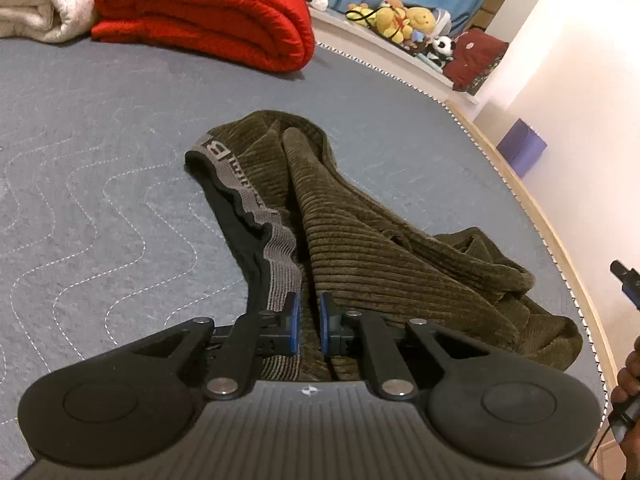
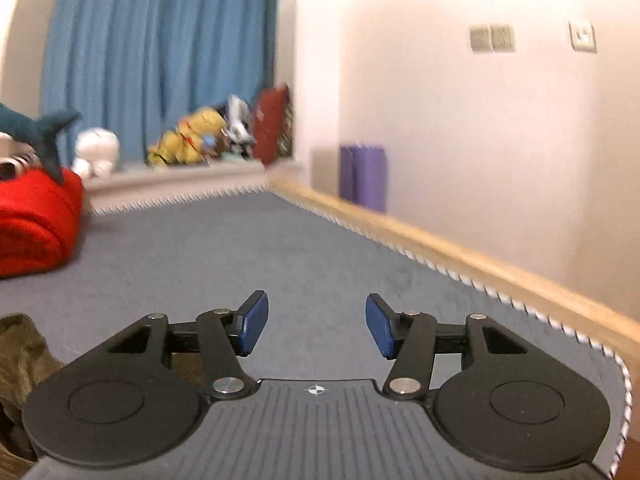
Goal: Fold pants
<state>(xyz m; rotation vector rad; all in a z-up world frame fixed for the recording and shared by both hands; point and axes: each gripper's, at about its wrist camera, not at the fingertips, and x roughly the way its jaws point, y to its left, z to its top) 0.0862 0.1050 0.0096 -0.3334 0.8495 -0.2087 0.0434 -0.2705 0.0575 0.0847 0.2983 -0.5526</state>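
1. We see the olive corduroy pants (image 1: 360,240) lying crumpled on the grey quilted mat (image 1: 100,140), their grey-and-black elastic waistband (image 1: 256,216) turned outward along the left side of the heap.
2. Our left gripper (image 1: 310,328) has its blue pads (image 1: 294,326) drawn close together with a fold of the corduroy pinched between them, right beside the near end of the waistband.
3. Our right gripper (image 2: 316,328) hangs over bare mat with its jaws spread wide and nothing between them; in its view only a corner of the pants shows at the lower left.
4. A folded red blanket (image 1: 208,12) sits at the far end of the mat, well apart from the pants, with a rolled cream blanket (image 1: 40,0) just beside it.
5. Beyond the mat's edge, we make out stuffed toys (image 1: 400,20) on a ledge before a blue curtain (image 2: 160,52), and a purple box (image 2: 364,176) against the wall.
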